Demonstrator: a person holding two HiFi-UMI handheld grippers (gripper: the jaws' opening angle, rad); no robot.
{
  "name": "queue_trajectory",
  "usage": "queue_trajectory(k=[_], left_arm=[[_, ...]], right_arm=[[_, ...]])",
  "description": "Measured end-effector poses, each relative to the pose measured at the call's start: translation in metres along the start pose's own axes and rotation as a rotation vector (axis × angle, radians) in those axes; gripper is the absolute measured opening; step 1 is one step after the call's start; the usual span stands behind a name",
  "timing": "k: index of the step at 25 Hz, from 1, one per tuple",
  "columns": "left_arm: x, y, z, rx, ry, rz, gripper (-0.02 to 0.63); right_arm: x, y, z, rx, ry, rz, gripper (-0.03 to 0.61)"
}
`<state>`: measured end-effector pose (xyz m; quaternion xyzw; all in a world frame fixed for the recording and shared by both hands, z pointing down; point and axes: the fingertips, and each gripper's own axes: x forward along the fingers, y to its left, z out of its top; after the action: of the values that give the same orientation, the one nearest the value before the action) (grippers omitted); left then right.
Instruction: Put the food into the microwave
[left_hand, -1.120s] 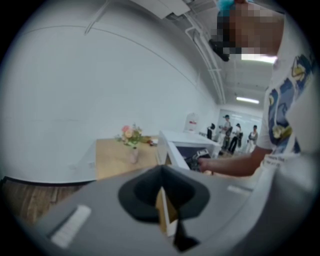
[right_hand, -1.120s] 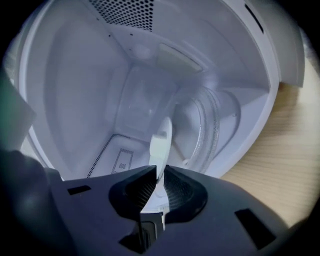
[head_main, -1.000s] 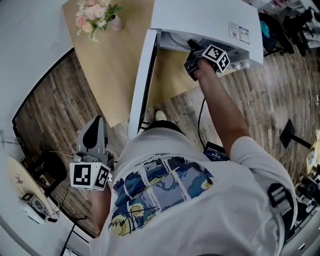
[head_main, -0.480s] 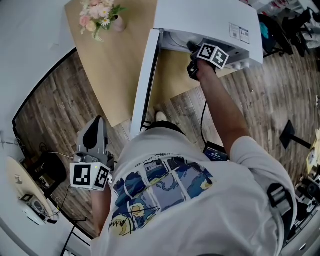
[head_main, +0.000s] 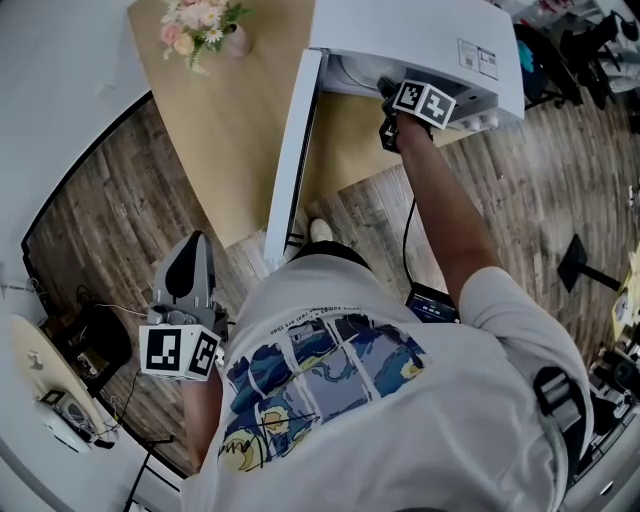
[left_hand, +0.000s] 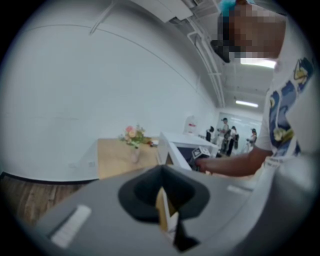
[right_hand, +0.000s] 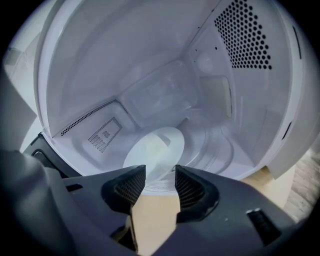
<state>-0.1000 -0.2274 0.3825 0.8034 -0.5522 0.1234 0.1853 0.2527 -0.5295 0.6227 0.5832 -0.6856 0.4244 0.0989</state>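
White microwave (head_main: 410, 40) sits at the near-right edge of the wood table (head_main: 230, 130), door (head_main: 290, 150) swung open to the left.

Head view: R gripper (head_main: 386, 100) is at the cavity mouth, tips just inside, forearm (head_main: 440, 210) stretched fwd. L gripper (head_main: 193, 245) is parked low by the hip over the plank floor (head_main: 100, 210), well apart from the table. Flower vase (head_main: 195, 25) is at the table's far-left corner, not involved.

Left gripper view: L gripper (left_hand: 162, 200) has jaws together with nothing betw them. It aims across at the table (left_hand: 115, 155) and microwave (left_hand: 182, 145), tipped slightly down. Idle.

Right gripper view: R gripper (right_hand: 160, 175) has jaws spread wide, just been opening. Pads bare, nothing betw them. White plate (right_hand: 155, 147) lies on the cavity floor near the front edge, just ahead of the tips and apart from them. Can't make out the food on it, too washed out. Gripper is pitched down into the cavity.

Read: placing step looks done and the plate is released. Next move prob needs the R gripper backed straight out w/o nudging the plate or clipping the door frame, then the door shut. L gripper is free for that.
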Motion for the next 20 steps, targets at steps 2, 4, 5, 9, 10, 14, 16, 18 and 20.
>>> queue_trajectory(k=[2,4,5,9,10,14,16,18,20], left_arm=[[-0.003,0.001,-0.001,-0.001,0.0,-0.004,0.005],[-0.006,0.001,-0.002,0.0,-0.001,-0.01,0.005],[-0.008,0.002,-0.003,0.0,-0.001,-0.012,0.005],[-0.015,0.002,-0.005,0.005,-0.008,-0.025,0.005],[-0.017,0.003,-0.005,0.007,-0.01,-0.03,0.006],[-0.024,0.003,-0.007,0.012,-0.018,-0.053,0.005],[-0.029,0.002,-0.008,0.018,-0.025,-0.068,0.005],[-0.034,0.001,-0.009,0.023,-0.031,-0.081,0.005],[-0.04,0.0,-0.01,0.026,-0.036,-0.094,0.005]], right_arm=[[-0.004,-0.001,-0.001,0.001,-0.009,-0.004,0.183],[-0.008,-0.003,-0.001,-0.001,-0.017,-0.009,0.184],[-0.01,-0.003,-0.001,0.001,-0.022,-0.012,0.184],[-0.024,-0.003,-0.006,0.02,-0.039,-0.012,0.184],[-0.028,-0.002,-0.009,0.023,-0.042,-0.009,0.184],[-0.044,0.003,-0.023,0.03,-0.049,0.008,0.161],[-0.055,0.008,-0.03,0.025,-0.053,0.017,0.129],[-0.066,0.013,-0.038,0.018,-0.053,0.026,0.098],[-0.078,0.018,-0.048,0.012,-0.049,0.035,0.066]])
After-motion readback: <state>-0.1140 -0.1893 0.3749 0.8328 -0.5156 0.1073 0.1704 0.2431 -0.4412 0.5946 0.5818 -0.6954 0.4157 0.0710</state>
